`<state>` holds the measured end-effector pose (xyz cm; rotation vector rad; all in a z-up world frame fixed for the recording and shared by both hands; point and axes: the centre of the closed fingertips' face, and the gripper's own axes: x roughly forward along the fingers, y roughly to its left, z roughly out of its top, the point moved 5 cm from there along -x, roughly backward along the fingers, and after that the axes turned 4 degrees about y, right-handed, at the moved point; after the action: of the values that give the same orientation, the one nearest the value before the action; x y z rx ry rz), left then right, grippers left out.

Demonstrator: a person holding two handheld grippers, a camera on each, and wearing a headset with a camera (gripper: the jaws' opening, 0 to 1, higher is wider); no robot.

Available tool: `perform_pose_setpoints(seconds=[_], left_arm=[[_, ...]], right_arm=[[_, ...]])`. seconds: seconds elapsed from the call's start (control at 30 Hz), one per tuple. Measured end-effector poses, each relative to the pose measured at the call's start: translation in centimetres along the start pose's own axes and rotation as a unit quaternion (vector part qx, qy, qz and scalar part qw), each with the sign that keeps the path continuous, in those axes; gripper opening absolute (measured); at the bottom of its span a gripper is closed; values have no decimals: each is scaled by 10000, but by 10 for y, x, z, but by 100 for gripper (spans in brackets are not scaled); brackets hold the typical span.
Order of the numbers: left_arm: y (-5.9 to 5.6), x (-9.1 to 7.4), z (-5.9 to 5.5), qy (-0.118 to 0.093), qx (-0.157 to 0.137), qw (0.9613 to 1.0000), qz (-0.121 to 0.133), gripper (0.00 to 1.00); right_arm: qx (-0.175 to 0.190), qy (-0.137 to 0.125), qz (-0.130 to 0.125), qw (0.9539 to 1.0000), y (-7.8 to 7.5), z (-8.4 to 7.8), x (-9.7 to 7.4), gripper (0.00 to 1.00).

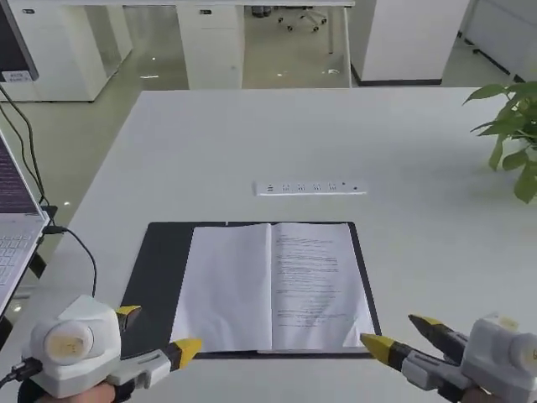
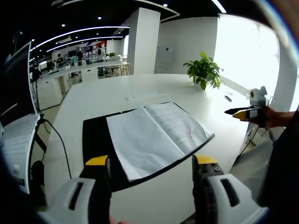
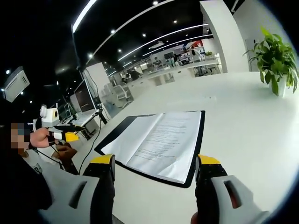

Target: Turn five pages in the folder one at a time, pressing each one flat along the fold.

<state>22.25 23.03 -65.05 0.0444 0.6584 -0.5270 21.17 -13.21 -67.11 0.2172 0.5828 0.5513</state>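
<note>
Both stand wide and empty: left gripper [image 1: 159, 329] at the folder's [image 1: 159, 269] seven o'clock, right gripper [image 1: 398, 332] at four. Pinch only the top page [image 1: 315, 285] by its corner.

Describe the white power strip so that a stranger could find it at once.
Start at the large white table, then find the open black folder with white pages near its front edge. Just beyond the folder's far edge lies the long, flat white power strip, apart from it; it alone has a row of sockets.
</note>
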Motion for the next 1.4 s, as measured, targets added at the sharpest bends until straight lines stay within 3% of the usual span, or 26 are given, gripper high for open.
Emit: perform_pose_setpoints(seconds=[0.43,0.63,0.9,1.13,1.27,1.4], left_arm=[[-8,7,3,90,112,9998,-162,76],[-20,16,-1,282,259,9987,-348,77],[-39,35,11,364,443,9963,-638,76],[-63,56,25,364,626,9934,-894,74],[-84,73,31,460,952,9876,-1163,74],[-100,85,36,507,1092,9840,-1315,74]], right_arm=[[146,-136,-148,9997,-4,-1,-9,71],[171,-137,-163,9996,-3,-2,-8,71],[201,-68,-138,9997,0,-6,-9,70],[231,6,-93,9997,-6,-10,-14,70],[211,18,-57,9998,-9,-8,-18,71],[254,-3,-27,9997,-17,-6,-22,71]])
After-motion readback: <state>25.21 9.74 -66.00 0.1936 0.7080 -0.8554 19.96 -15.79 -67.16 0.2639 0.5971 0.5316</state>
